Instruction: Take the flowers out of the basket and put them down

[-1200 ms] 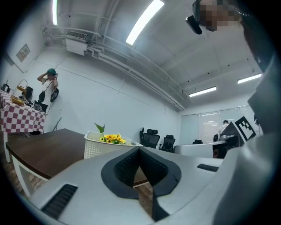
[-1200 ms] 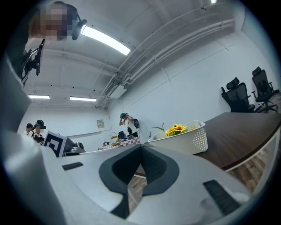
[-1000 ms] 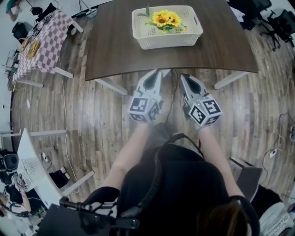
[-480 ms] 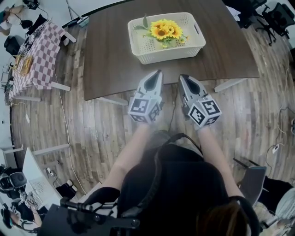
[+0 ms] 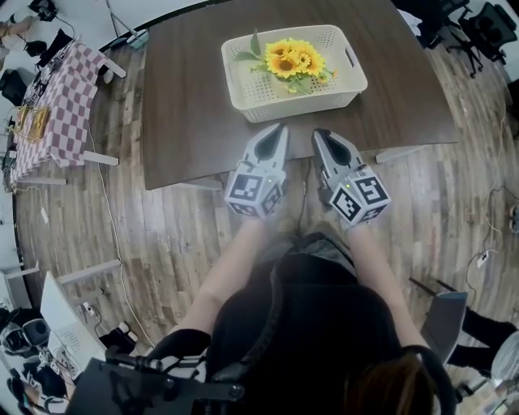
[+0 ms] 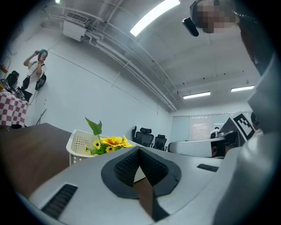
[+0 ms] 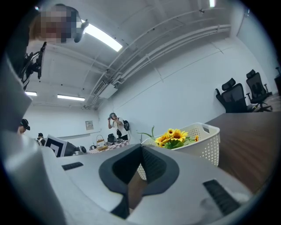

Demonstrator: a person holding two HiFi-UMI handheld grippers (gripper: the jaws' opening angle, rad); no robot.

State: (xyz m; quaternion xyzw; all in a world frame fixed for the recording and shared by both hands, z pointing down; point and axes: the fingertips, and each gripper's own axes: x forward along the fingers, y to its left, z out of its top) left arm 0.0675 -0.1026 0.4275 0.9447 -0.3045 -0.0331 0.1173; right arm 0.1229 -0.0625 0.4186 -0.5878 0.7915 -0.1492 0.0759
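Observation:
A bunch of yellow sunflowers [image 5: 293, 58] with green leaves lies inside a white perforated basket [image 5: 243, 85] on the dark wooden table [image 5: 186, 105]. Both grippers hover side by side at the table's near edge, just short of the basket. My left gripper [image 5: 280, 128] is shut with nothing in it, and so is my right gripper [image 5: 317, 132]. The left gripper view shows the flowers [image 6: 112, 141] and basket [image 6: 80, 145] beyond the closed jaws. In the right gripper view the flowers [image 7: 172, 136] rise from the basket [image 7: 204, 143] ahead.
A table with a checkered cloth [image 5: 57, 101] stands at the far left. Office chairs [image 5: 478, 24] sit at the far right. A person [image 7: 116, 127] stands by the far wall. Cables run across the wooden floor [image 5: 130, 235].
The table and basket have drawn closer in the head view as the person stepped forward. Both grippers now reach the table's near edge, still shut.

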